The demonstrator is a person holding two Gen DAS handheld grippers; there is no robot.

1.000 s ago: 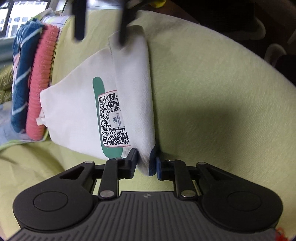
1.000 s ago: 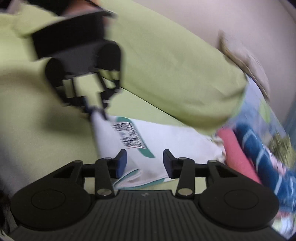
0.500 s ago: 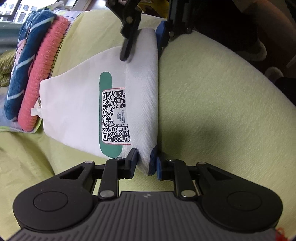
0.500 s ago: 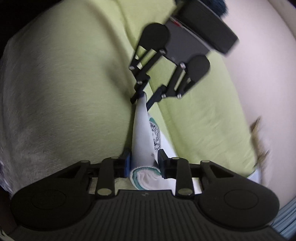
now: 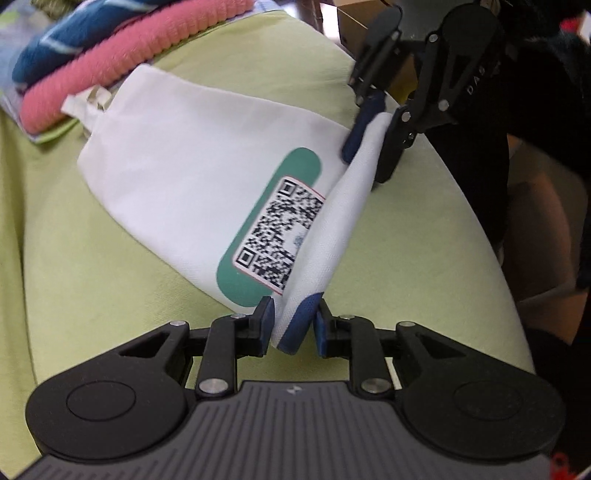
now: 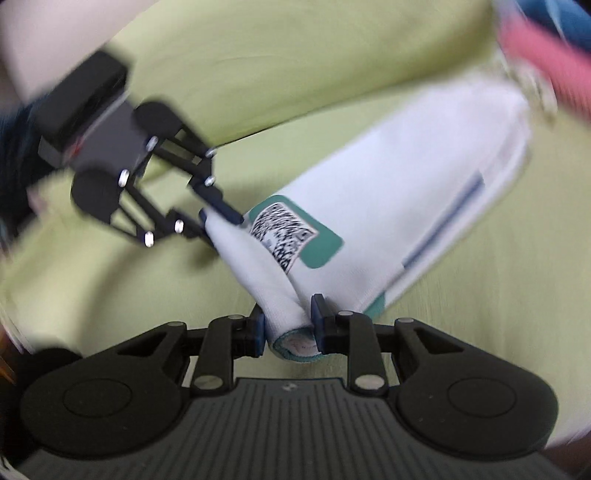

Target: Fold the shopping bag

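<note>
White shopping bag (image 5: 192, 177) lying on yellow-green cushion (image 5: 110, 288), 1 edge lifted off it and rolled over toward the middle. Green patch w/ QR code (image 5: 280, 236) printed on top face, partly covered by the raised flap.

Left tongs (image 5: 291, 325) pinched narrow on near end of the lifted edge, blue trim of the bag squeezed betw. the 2 fingers. Right tongs (image 5: 367, 142) clamped on far end of same edge, fabric stretched taut betw. both grips.

From right wrist view: right tongs (image 6: 288, 330) closed on a rolled bundle of bag cloth, green-rimmed end poking back betw. the fingers. Left tongs (image 6: 218, 218) gripping the other end of the roll, up and to the left. Rest of bag (image 6: 424, 206) spread flat on cushion (image 6: 498, 314), blue stripe along 1 side. View blurry, esp. at edges.

Small white loop tab (image 5: 79, 105) at bag's far corner, touching pink knit roll (image 5: 122, 62). Blue striped cloth (image 5: 85, 33) stacked just behind the pink roll, both at cushion's far edge.
</note>
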